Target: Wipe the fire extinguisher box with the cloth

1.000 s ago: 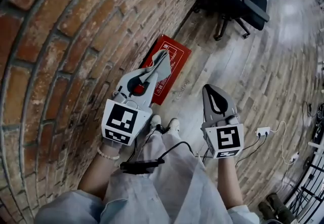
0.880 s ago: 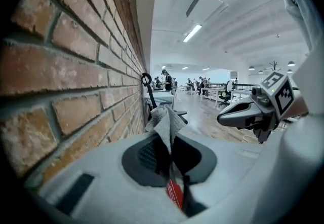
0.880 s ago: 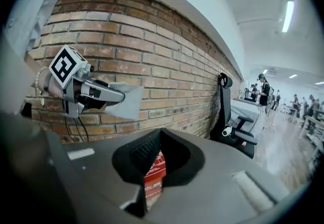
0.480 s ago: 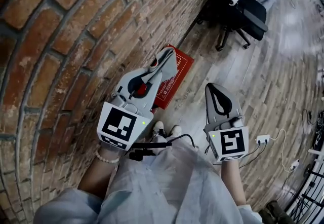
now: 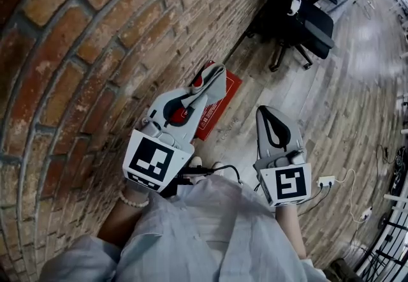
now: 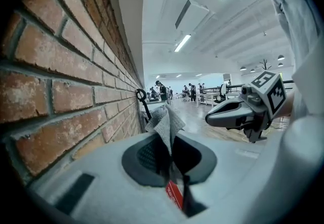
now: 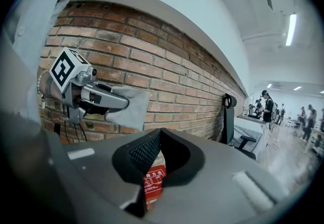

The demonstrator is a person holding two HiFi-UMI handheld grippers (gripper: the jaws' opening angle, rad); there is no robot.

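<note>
The red fire extinguisher box lies flat on the wood floor against the foot of the brick wall. My left gripper hovers above it, shut on a grey cloth that hangs out past the jaw tips. In the left gripper view the cloth stands up between the jaws, and a sliver of the red box shows below. My right gripper is held to the right of the box, shut on nothing. Through its jaws the red box is visible, with the left gripper and cloth off to the left.
The brick wall runs along the left. A black office chair stands further along the wall beyond the box. A white power strip with cables lies on the floor at right. People stand far off in the room.
Both grippers have risen and drawn slightly back from the box. The left gripper, still holding the cloth, now overlaps the box's near end in the head view.
</note>
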